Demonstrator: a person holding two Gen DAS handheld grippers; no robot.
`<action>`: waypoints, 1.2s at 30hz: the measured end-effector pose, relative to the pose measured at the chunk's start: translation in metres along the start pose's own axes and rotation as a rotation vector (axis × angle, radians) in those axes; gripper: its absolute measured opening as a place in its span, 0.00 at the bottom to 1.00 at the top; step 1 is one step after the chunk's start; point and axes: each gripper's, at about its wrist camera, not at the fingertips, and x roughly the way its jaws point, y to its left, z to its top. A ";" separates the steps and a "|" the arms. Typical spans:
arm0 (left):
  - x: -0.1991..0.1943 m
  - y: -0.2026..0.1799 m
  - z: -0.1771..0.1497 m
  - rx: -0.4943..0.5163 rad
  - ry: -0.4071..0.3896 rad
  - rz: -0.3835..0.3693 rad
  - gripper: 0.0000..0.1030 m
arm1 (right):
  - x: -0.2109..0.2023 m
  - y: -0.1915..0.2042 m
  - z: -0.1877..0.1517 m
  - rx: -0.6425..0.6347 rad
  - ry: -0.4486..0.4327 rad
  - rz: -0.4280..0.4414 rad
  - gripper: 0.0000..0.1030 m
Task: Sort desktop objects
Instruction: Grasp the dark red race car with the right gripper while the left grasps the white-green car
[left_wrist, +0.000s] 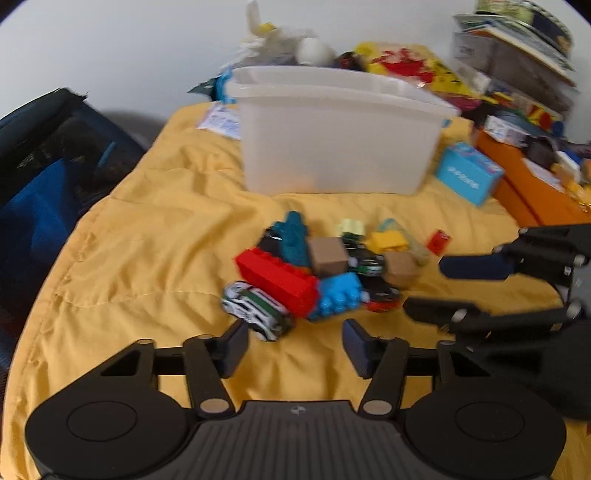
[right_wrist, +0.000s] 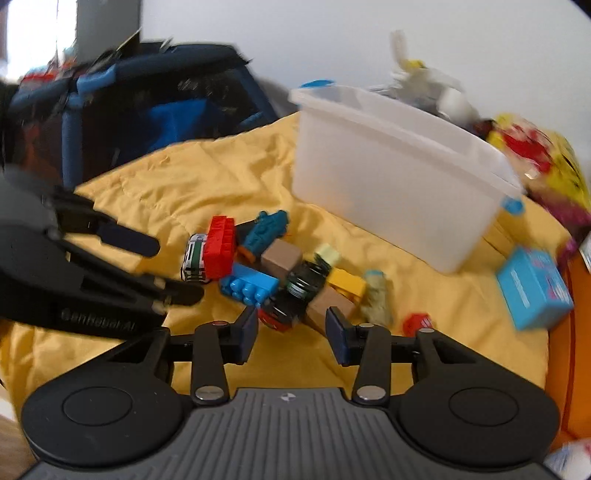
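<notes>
1. Progress: the sorting looks barely begun, as a judgement. In front of you a yellow quilted cloth (left_wrist: 155, 229) covers the desk, and the toys lie in one loose heap at its middle. Behind the heap stands a translucent white bin (left_wrist: 332, 147). Its inside is mostly hidden; a faint orange tint shows low through the wall, but you cannot tell what it is.

2. The heap, left to right in the left wrist view: a white and green toy car (left_wrist: 255, 308) nearest your left tongs, a long red brick (left_wrist: 277, 280) leaning on it, a teal toy (left_wrist: 293, 240) behind, a blue brick (left_wrist: 338, 295), a tan cube (left_wrist: 327, 256), a dark toy car (left_wrist: 365, 260), a yellow brick (left_wrist: 388, 240), a second tan cube (left_wrist: 400, 267), and a small red piece (left_wrist: 439, 242) lying apart at the right. All of these still need sorting.

3. Off to the right, a light blue box (left_wrist: 469, 177) lies on the cloth beside the bin.

4. Left tongs (left_wrist: 295, 345): the jaws stand wide apart and carry nothing. The left fingertip is just beside the white and green car; blur hides whether it touches.

5. Right tongs (right_wrist: 291, 328): likewise wide apart and carrying nothing. They hover at the near edge of the heap, with a red and black toy (right_wrist: 277, 314) and a tan cube (right_wrist: 328, 304) lying just ahead between the fingertips, apparently not gripped.
</notes>
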 end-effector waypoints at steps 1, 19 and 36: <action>0.000 0.003 0.001 -0.009 0.002 -0.002 0.55 | 0.007 0.005 0.001 -0.035 0.011 0.002 0.42; 0.050 0.025 0.016 -0.142 0.090 -0.044 0.54 | 0.002 0.003 -0.004 -0.046 0.007 -0.014 0.15; 0.008 -0.040 -0.037 0.199 0.140 -0.245 0.33 | -0.023 -0.017 -0.063 0.107 0.120 -0.009 0.16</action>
